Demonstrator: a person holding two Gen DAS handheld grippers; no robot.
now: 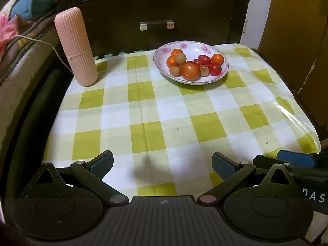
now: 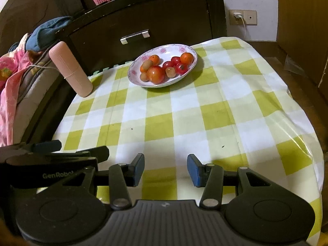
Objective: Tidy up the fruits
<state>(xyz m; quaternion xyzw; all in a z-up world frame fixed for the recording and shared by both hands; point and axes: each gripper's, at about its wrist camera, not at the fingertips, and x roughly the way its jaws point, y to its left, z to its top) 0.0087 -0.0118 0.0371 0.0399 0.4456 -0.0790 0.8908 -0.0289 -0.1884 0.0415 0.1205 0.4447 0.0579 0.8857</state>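
A white plate with a pink flower rim [image 1: 190, 43] [image 2: 185, 50] sits at the far side of the green-checked tablecloth [image 1: 164, 112]. It holds a large orange tomato [image 1: 190, 70] [image 2: 155, 74], small red tomatoes [image 1: 215, 69] [image 2: 181, 68], small orange fruits and brown longans [image 1: 180, 58] [image 2: 147, 64]. My left gripper [image 1: 162, 157] is open wide over the near cloth, with nothing between its fingers. Beside it, my right gripper [image 2: 166, 158] stands open with narrower jaws, also holding nothing. Both are well short of the plate.
A tall pink ribbed container [image 1: 75, 47] [image 2: 70, 69] stands at the cloth's far left corner. Behind the table is a dark cabinet with a drawer handle [image 1: 156, 25] [image 2: 135, 36]. Bedding and a white cable [image 1: 41, 41] lie to the left. The cloth drops off at the right edge.
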